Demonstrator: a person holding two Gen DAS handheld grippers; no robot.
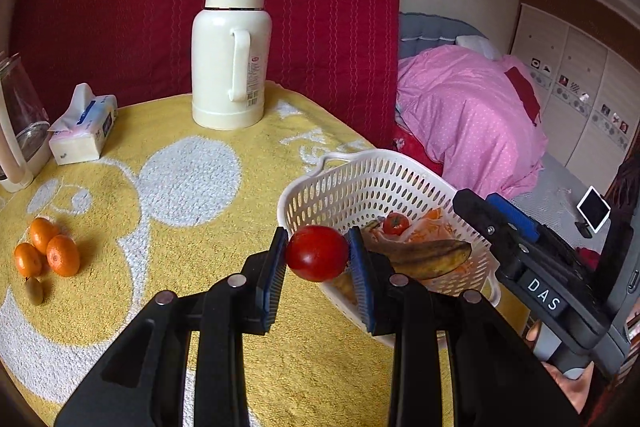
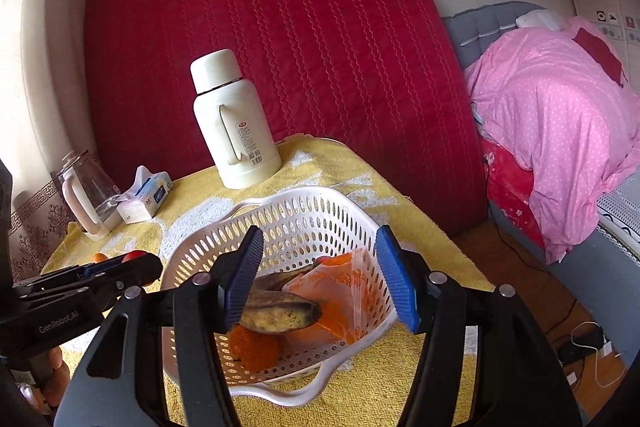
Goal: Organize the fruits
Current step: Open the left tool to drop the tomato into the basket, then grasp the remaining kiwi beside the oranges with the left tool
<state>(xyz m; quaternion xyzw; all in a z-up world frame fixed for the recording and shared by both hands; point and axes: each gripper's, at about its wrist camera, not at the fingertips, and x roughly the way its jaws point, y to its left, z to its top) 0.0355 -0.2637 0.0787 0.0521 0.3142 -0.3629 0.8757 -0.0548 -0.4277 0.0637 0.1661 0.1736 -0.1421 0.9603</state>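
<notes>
My left gripper (image 1: 318, 255) is shut on a red tomato (image 1: 317, 253) and holds it above the near left rim of the white perforated basket (image 1: 340, 183). In the basket lie a brown-spotted banana (image 1: 430, 257), a small tomato (image 1: 395, 223) and an orange-printed plastic bag (image 2: 340, 291). My right gripper (image 2: 320, 279) is open and empty, hovering over the basket (image 2: 288, 219) with the banana (image 2: 280, 313) and an orange fruit (image 2: 254, 345) below it. Three tangerines (image 1: 46, 251) and a kiwi (image 1: 34, 290) lie on the yellow towel at the left.
A cream thermos (image 1: 230, 55) stands at the back of the table. A tissue pack (image 1: 82, 127) and a glass kettle (image 1: 20, 123) sit at the back left. A red quilted panel is behind the table; a bed with pink bedding (image 1: 468, 119) is to the right.
</notes>
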